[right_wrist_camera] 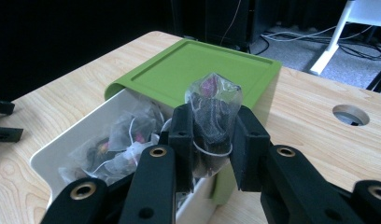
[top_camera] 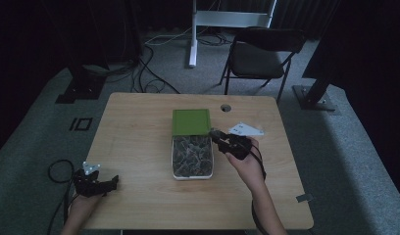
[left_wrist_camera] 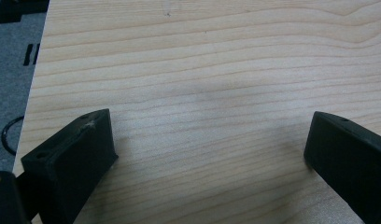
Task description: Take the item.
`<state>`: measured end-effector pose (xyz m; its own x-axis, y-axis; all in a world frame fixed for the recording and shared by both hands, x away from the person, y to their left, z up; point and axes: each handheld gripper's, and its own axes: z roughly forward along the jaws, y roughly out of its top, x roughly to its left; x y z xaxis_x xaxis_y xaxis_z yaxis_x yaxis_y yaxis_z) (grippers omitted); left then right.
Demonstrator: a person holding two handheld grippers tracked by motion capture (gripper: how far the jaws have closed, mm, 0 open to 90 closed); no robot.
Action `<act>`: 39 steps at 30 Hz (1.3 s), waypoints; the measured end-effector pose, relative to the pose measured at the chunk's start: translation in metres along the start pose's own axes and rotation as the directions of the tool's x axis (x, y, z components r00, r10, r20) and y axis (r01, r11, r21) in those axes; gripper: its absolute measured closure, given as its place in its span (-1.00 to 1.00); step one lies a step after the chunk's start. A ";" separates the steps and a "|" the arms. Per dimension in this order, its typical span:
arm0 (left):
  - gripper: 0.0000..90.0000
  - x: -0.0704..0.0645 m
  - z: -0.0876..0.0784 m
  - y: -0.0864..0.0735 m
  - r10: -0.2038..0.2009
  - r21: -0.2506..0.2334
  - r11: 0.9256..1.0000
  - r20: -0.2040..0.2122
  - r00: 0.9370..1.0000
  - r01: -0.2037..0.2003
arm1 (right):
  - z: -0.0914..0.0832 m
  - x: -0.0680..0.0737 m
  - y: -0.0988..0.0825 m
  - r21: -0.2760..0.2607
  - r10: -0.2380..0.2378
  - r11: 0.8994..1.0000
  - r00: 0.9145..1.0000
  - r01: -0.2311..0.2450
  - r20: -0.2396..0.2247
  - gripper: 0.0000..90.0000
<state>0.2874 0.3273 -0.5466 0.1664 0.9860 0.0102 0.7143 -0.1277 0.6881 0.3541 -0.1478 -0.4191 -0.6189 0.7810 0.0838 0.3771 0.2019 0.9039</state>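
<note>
A green box lies mid-table, its white drawer pulled out toward me. Several clear tea bags lie inside. My right gripper hovers at the drawer's right rim, shut on one pyramid tea bag that sticks up between its jaws. My left gripper rests at the table's near left edge. Its jaws stand wide open over bare wood.
A round cable hole sits in the table behind the box. Beyond the table stand a black folding chair and a white stand, with cables on the carpet.
</note>
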 end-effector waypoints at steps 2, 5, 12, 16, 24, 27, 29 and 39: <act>-0.95 0.000 0.000 0.000 0.000 0.000 1.000 0.000 1.000 0.000 | -0.002 -0.004 0.001 -0.012 0.005 1.000 1.000 -0.004 0.016 0.61; -0.95 0.000 0.000 0.000 0.000 0.000 1.000 0.000 1.000 0.000 | -0.006 -0.010 0.003 -0.025 0.007 1.000 0.999 -0.007 0.031 0.61; -0.95 0.000 0.000 0.000 0.000 0.000 1.000 0.000 1.000 0.000 | -0.014 -0.023 0.004 -0.043 0.020 0.999 0.998 -0.017 0.067 0.61; -0.95 0.000 0.000 0.000 0.000 0.000 1.000 0.000 1.000 0.000 | -0.019 -0.033 0.003 -0.050 0.030 0.998 0.995 -0.025 0.098 0.61; -0.95 0.000 0.000 0.000 0.000 0.000 1.000 0.000 1.000 0.000 | -0.029 -0.052 0.001 -0.073 0.052 0.996 0.987 -0.041 0.151 0.61; -0.95 0.000 0.000 0.000 0.000 0.000 1.000 0.000 1.000 0.000 | -0.031 -0.059 0.000 -0.074 0.063 0.996 0.984 -0.051 0.167 0.61; -0.95 0.000 0.000 0.000 0.000 0.000 1.000 0.000 1.000 0.000 | -0.033 -0.064 0.000 -0.074 0.065 0.996 0.982 -0.053 0.179 0.61; -0.95 0.000 0.000 0.000 -0.001 0.000 1.000 0.000 1.000 0.001 | -0.041 -0.087 0.002 -0.093 0.103 0.992 0.966 -0.083 0.239 0.61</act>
<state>0.2874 0.3272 -0.5466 0.1661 0.9861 0.0096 0.7145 -0.1271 0.6880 0.3804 -0.2392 -0.4073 -0.3941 0.9161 0.0743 0.3613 0.0801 0.9290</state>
